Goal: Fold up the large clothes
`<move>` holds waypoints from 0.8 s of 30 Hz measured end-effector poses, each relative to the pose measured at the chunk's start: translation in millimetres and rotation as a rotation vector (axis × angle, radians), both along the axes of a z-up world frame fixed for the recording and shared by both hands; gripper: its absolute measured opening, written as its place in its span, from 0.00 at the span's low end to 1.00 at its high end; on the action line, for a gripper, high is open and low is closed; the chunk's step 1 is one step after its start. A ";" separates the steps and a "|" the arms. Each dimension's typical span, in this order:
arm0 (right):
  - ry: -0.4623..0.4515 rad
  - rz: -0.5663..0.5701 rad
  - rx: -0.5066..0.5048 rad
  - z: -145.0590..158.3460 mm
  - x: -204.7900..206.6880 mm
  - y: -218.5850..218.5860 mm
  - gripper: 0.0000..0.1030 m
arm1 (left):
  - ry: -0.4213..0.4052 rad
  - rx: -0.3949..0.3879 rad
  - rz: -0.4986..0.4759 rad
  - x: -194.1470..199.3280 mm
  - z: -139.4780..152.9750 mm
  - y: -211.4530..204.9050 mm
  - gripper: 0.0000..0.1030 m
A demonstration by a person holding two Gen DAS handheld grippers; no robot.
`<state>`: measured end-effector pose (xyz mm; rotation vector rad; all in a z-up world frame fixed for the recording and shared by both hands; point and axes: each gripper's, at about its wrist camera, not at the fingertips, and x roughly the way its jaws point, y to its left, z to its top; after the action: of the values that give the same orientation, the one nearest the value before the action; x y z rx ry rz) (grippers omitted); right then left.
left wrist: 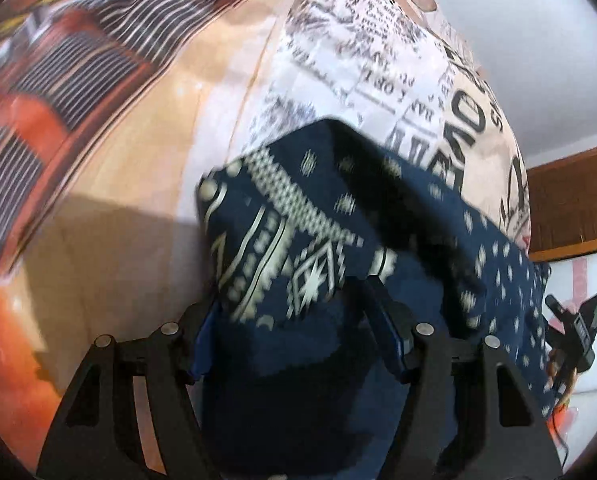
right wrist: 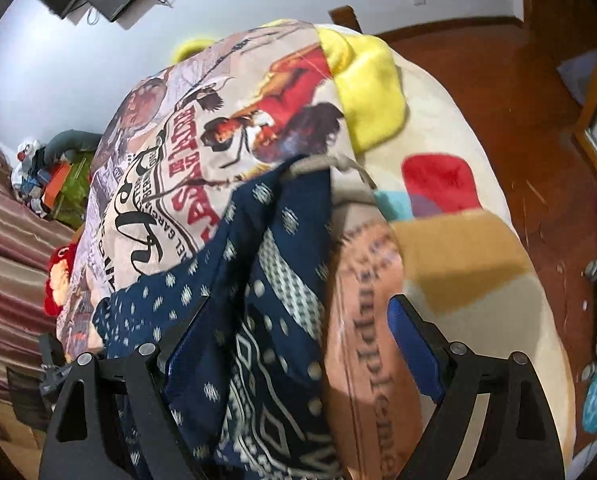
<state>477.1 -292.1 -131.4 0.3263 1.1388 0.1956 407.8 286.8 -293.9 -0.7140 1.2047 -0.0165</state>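
Left gripper (left wrist: 294,312) and right gripper (right wrist: 298,344): both over navy patterned garment (left wrist: 310,236), cloth between the spread jaws.
Whether pads pinch: cannot tell. Garment fills lower centre of both views, on printed bedspread (left wrist: 350,68).

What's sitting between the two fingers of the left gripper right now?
The navy patterned garment: in the left wrist view its cloth fills the gap of the left gripper, bunched between both fingers.
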 end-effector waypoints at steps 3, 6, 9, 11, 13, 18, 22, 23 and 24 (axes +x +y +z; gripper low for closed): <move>-0.042 0.033 -0.040 1.7 5.3 12.3 0.78 | -0.012 0.013 0.009 13.1 1.5 -4.2 0.56; -0.074 0.060 -0.050 2.5 10.4 23.9 0.69 | -0.011 0.086 -0.019 22.6 5.9 -15.9 0.25; -0.085 0.061 -0.070 -0.5 16.0 35.0 0.51 | -0.028 0.188 -0.049 26.3 17.7 -25.8 0.07; -0.096 0.066 -0.095 0.0 18.5 39.9 0.35 | -0.093 0.276 -0.068 22.9 37.6 -33.4 0.06; -0.092 0.081 -0.053 2.9 19.2 41.4 0.19 | -0.154 0.341 -0.077 19.4 57.9 -39.2 0.05; -0.175 0.115 -0.070 25.0 16.1 57.4 0.15 | -0.316 0.416 -0.034 12.9 120.5 -36.0 0.04; -0.253 0.144 -0.078 47.6 20.0 79.7 0.13 | -0.402 0.487 0.004 14.4 156.1 -26.6 0.03; -0.277 0.159 -0.087 53.5 23.0 89.0 0.13 | -0.412 0.501 0.010 19.4 161.1 -23.4 0.03; -0.290 0.167 -0.094 57.3 25.3 95.5 0.13 | -0.417 0.511 0.012 15.9 163.2 -20.4 0.03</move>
<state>502.4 -196.6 -74.1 0.1137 0.8843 0.3247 423.7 266.4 -130.7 -0.2480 0.7555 0.1425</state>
